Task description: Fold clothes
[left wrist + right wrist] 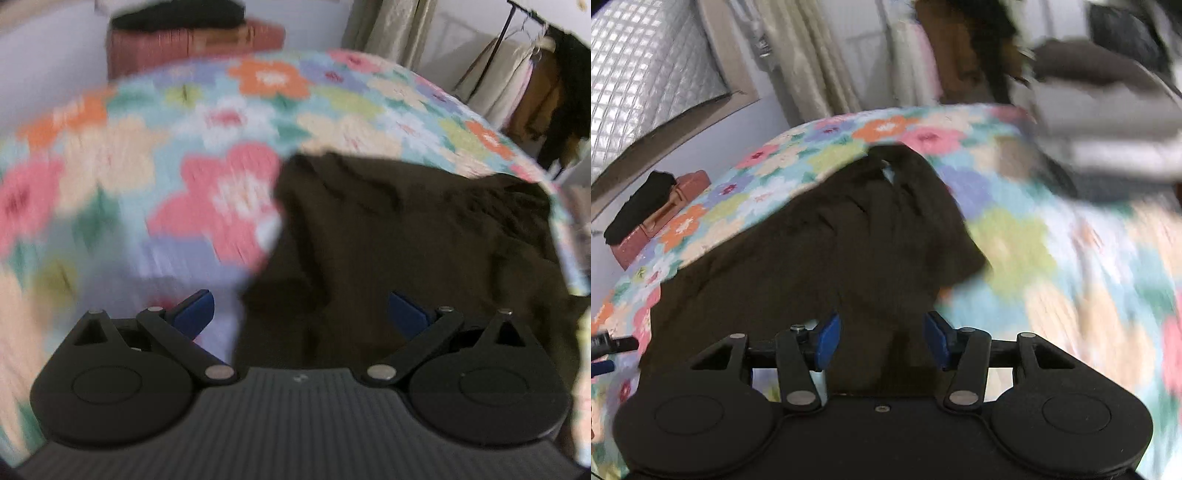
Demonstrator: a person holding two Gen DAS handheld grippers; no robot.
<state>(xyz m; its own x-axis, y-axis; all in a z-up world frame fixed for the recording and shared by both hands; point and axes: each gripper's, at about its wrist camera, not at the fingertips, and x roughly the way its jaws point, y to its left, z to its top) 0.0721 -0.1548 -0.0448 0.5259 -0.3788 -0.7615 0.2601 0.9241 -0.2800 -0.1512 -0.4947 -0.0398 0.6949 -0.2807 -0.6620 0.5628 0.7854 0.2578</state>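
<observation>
Underneath everything lies a bedspread [229, 122] printed with big flowers in pink, orange, cream and green on pale blue, and it fills most of both views, though motion blur smears its pattern. On it lies a dark brown garment [406, 236], rumpled and spread out. Seen from the left gripper [301, 312], the cloth runs ahead of and beneath its right finger, while the left finger sits over bare bedspread; the blue pads [195, 310] stand wide apart with nothing held. At the right gripper [882, 341] the fingers are also apart, less widely, and a fold of the garment [849, 236] passes through the gap between the blue pads [827, 341]; whether it touches them is hard to say in the blur. Beyond the left gripper's fingers, past the far edge of the bed, a reddish-brown case [192, 44] stands with a black item [177, 16] on top. Off to the right hang cream curtains [391, 29] and a clothes rail [532, 85] with pale, tan and black garments. Left of the right gripper's fingers is a glass-block window [646, 81].
</observation>
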